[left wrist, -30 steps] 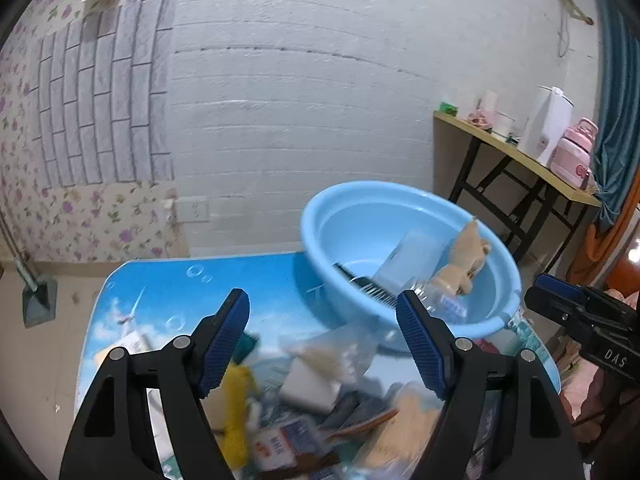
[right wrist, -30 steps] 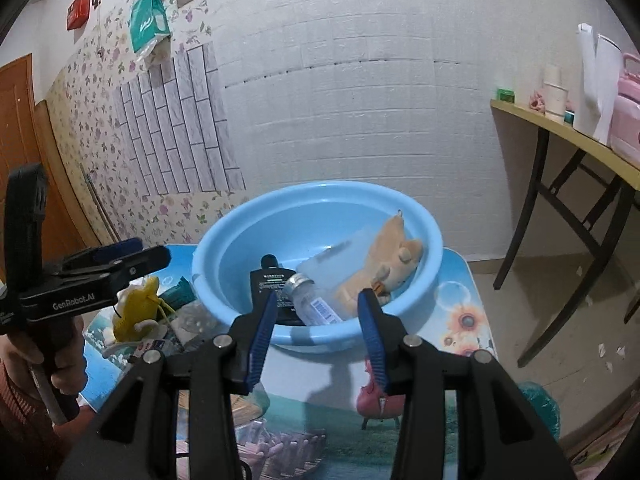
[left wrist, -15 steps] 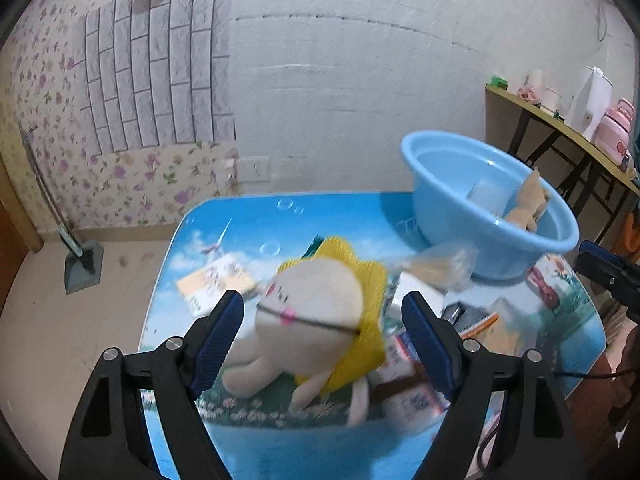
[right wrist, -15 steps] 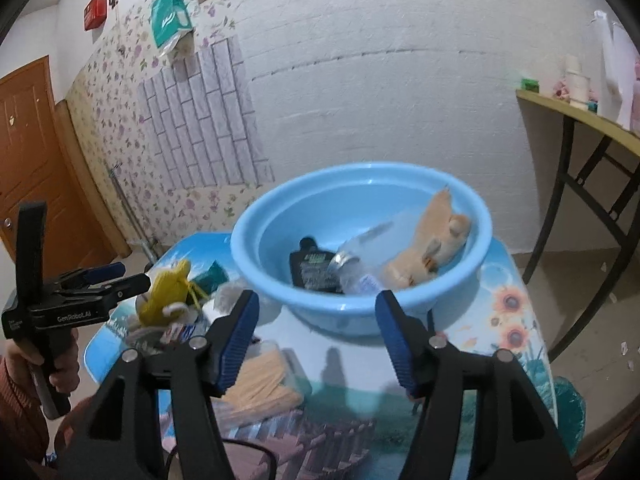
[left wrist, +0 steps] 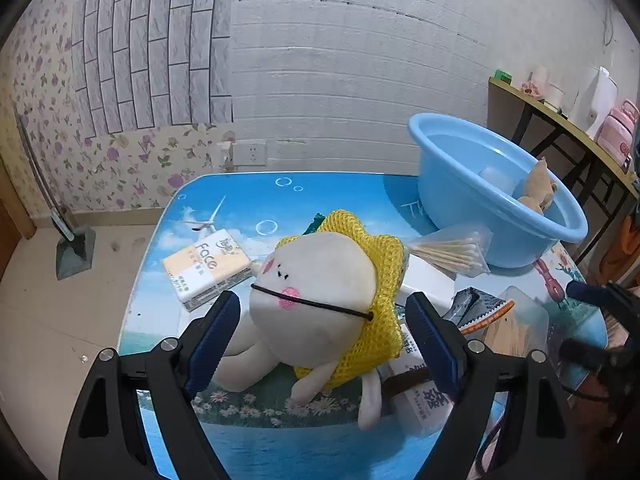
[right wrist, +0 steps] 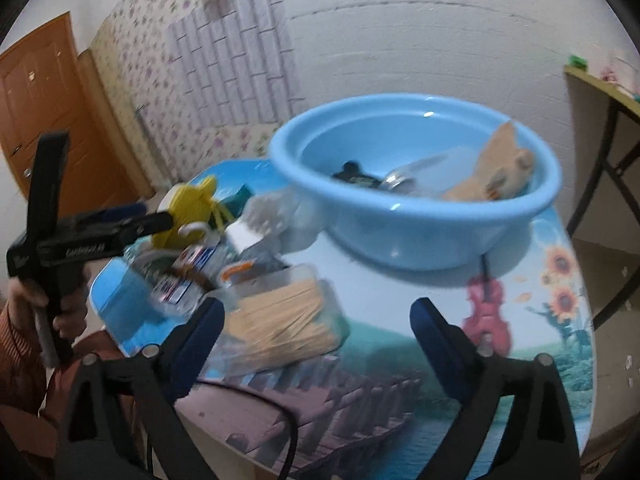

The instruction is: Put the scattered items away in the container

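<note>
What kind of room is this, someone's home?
Most likely a room in a home: floral wallpaper on the wall, a wooden door, and a picture-printed table strewn with household bits beside a blue basin.

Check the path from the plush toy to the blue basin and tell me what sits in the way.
The plush toy lies between the open, still widening jaws of the left gripper, unclamped. Between it and the blue basin lies a clear bag of cotton swabs, flat on the table. It is low; lifting over it should clear.

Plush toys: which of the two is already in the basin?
The tan plush leaning against the blue basin wall. The white plush in yellow netting lies on the table.
</note>
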`<control>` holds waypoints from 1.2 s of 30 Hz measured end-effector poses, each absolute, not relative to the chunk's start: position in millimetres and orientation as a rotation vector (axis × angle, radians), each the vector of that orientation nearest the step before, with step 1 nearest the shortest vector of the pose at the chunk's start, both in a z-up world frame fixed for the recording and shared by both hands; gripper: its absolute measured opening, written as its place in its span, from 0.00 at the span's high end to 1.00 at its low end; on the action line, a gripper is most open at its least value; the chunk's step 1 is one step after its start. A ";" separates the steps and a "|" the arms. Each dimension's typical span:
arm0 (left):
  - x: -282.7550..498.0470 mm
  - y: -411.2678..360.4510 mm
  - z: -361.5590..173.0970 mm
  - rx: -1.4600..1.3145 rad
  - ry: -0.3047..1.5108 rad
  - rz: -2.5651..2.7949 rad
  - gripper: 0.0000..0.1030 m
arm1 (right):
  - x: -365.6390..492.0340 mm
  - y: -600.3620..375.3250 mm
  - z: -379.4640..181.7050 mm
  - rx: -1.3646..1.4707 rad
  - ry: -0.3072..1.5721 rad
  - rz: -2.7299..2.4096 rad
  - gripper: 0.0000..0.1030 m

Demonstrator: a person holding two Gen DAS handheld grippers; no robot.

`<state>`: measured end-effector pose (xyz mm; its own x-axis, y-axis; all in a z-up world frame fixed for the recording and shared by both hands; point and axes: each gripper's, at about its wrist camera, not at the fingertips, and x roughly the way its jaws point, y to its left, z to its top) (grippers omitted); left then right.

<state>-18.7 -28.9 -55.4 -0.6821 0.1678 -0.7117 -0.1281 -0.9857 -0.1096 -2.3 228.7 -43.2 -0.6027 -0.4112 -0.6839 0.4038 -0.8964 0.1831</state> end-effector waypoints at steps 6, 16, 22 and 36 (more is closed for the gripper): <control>-24.4 -28.8 -60.3 -1.178 -0.077 2.721 0.18 | 6.0 205.7 -51.4 1.046 0.109 -2.401 0.01; -29.0 -29.5 -70.2 -1.188 -0.049 2.686 0.22 | 0.2 192.7 -60.0 1.070 0.159 -2.375 0.01; -22.4 -31.6 -66.6 -1.158 -0.032 2.667 0.31 | -9.7 191.5 -66.2 1.135 0.138 -2.362 0.01; 9.6 -39.5 -42.5 -1.130 0.016 2.709 0.31 | -8.0 186.4 -72.8 1.142 0.187 -2.355 0.09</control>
<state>9.6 -39.5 -42.5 -0.6855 0.1851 -0.7042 -0.1932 -0.9787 -0.0692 -8.0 186.4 -72.8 -0.5148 -0.3864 -0.7653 0.5023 -0.8594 0.0960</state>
